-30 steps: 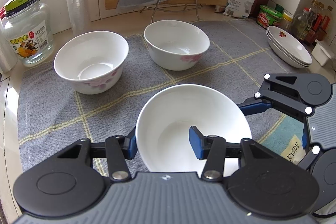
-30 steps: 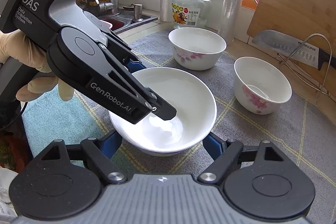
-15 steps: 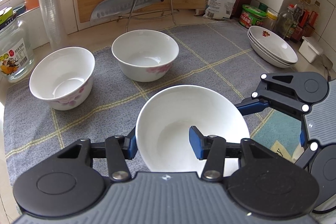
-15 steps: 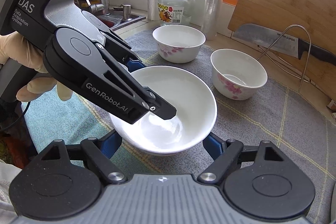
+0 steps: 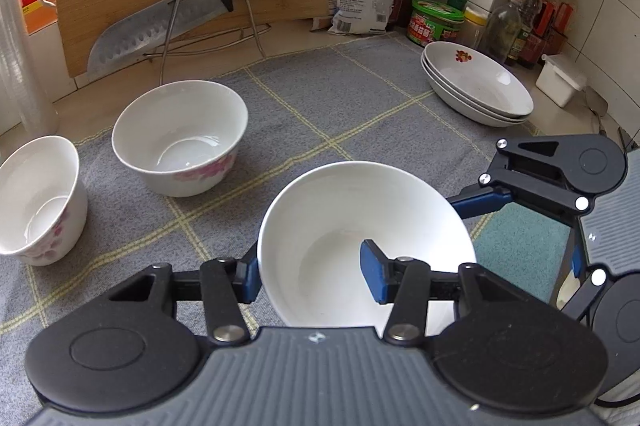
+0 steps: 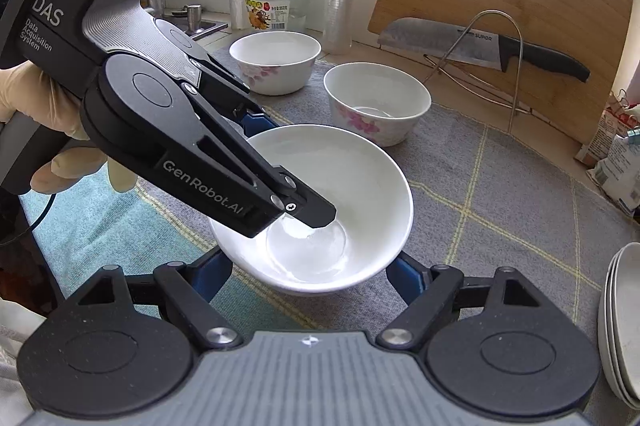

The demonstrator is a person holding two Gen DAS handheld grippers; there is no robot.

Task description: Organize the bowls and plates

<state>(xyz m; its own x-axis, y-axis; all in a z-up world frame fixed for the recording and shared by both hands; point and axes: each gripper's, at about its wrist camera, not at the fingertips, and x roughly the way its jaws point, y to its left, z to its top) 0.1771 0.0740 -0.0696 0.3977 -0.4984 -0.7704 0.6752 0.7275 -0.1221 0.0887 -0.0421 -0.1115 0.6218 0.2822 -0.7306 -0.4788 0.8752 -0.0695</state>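
Both units are carrying the plain white ceramic bowl (image 5: 360, 226) low over the grey checked cloth (image 5: 340, 98) on the worktop; I judge it is best kept level and moved in step toward the two pink-flowered white bowls (image 5: 180, 138) for nesting. The left hand-held gripper (image 5: 308, 276) is clenching the bowl's near rim, one pad inside, one outside. The right hand-held gripper (image 6: 308, 272) is straddling the bowl's base, partly spread, pads seemingly touching its sides.
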